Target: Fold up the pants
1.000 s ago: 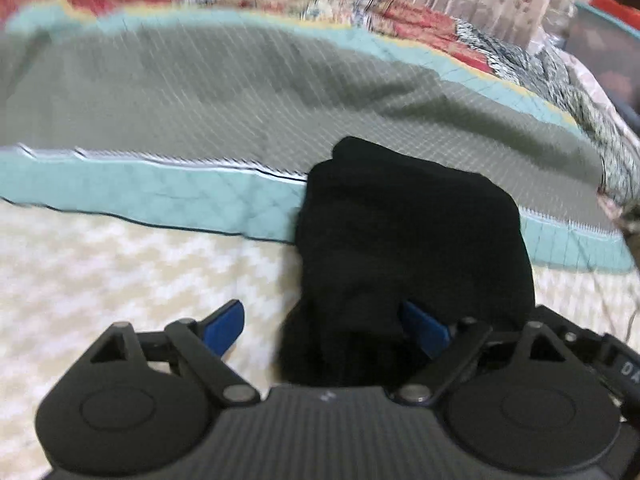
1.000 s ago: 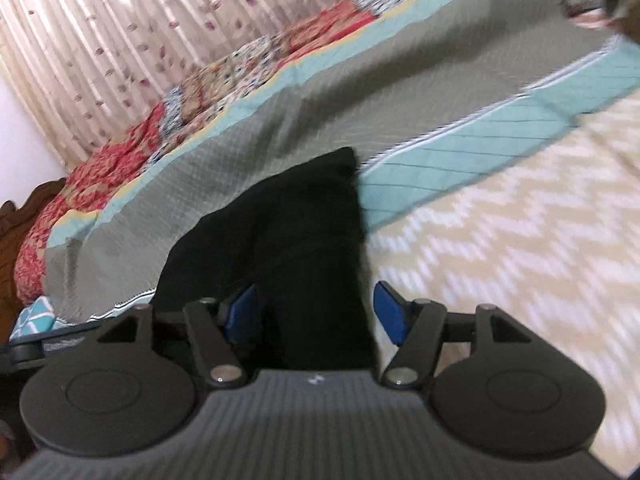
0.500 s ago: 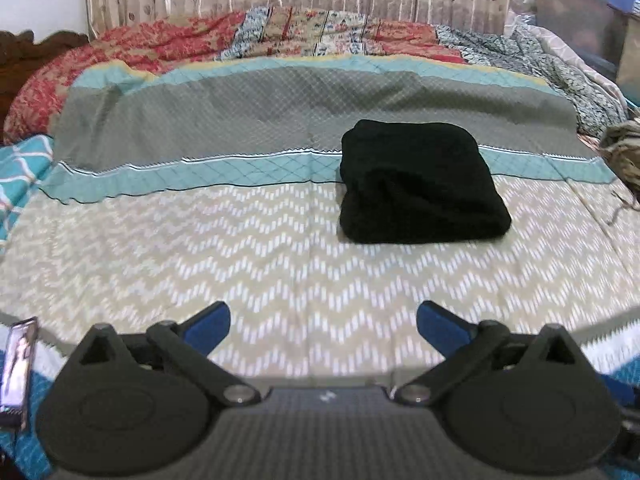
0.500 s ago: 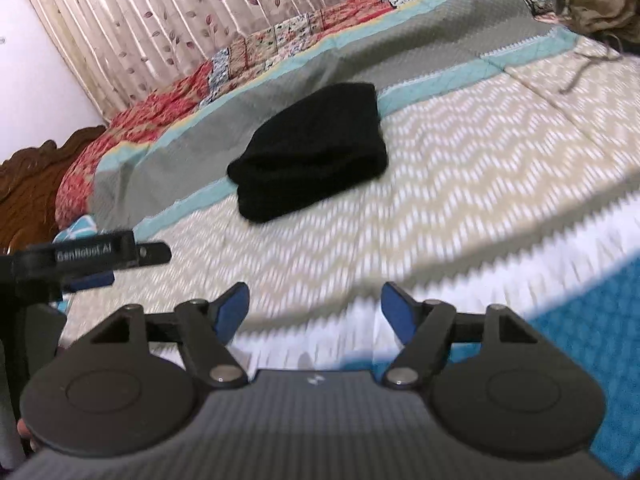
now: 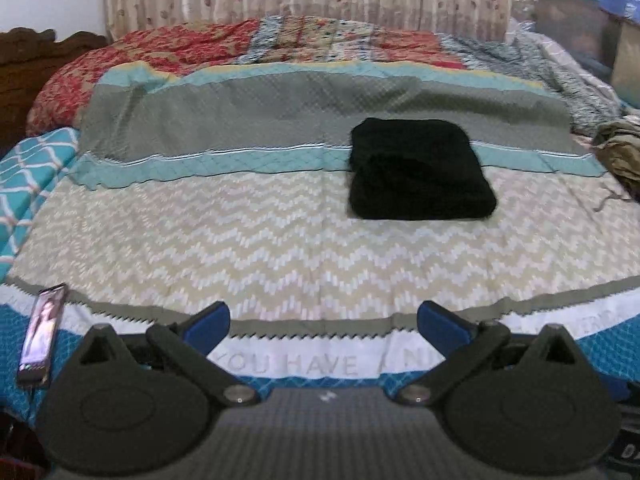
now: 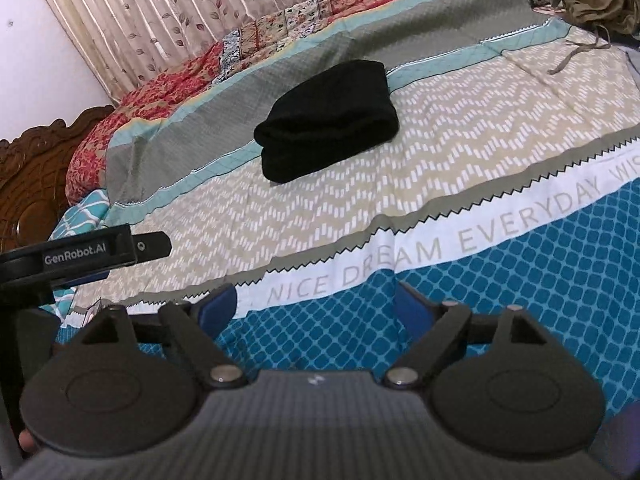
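The black pants (image 5: 420, 176), a soft thick folded bundle, lie alone on the bedspread (image 5: 280, 248) across its teal and zigzag bands, since we have drawn both grippers back, left gripper (image 5: 324, 324) and right gripper (image 6: 316, 308) jaws just opening, empty, so folding looks done.

The pants (image 5: 420, 176) are black, of a soft, slightly fuzzy-looking cloth, and lie folded into a compact, thick, roughly rectangular bundle on the bed (image 5: 280, 248). The bundle rests flat across the bedcover's stripes: its far part covers the grey and teal bands, its near part sits on the beige zigzag band. In the right wrist view the pants (image 6: 328, 120) show a rounded, rolled fold along the near left edge, with stacked layers visible at that end. Nothing lies on them and nothing touches them.
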Available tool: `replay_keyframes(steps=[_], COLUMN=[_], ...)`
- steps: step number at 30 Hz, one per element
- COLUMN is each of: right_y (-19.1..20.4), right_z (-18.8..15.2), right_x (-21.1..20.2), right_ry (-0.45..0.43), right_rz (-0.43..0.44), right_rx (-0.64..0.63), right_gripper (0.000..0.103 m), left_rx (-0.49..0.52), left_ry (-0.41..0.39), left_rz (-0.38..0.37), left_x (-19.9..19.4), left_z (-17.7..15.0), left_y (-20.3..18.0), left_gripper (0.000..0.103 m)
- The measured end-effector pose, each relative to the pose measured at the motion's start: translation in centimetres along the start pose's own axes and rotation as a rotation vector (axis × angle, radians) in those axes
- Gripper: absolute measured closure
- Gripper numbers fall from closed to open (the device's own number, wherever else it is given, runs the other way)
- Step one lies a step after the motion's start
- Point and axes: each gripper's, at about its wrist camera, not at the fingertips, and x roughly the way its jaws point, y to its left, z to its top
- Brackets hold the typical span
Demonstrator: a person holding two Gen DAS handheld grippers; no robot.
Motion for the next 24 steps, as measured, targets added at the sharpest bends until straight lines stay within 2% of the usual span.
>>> replay_keyframes(steps=[4, 7, 24], right_y=[0.1, 0.1, -0.5], right_z=[-0.1, -0.2, -0.2], right_x=[-0.1, 0.0, -0.2], right_ry=[-0.004, -0.005, -0.015], right_rz=[-0.007, -0.01, -0.032], right_rx=[-0.004, 0.003, 0.033], right_gripper=[0.015, 0.015, 0.014], left_rx=[0.011, 0.006, 0.048], left_ry=[0.003, 0.016, 0.05], left_rz=[0.028, 0.012, 0.019], left_x=[-0.1, 0.0, 0.4], left_z=[-0.4, -0.5, -1.2], left_y=[0.0, 0.1, -0.5], left_gripper=[0.0, 0.0, 0.0])
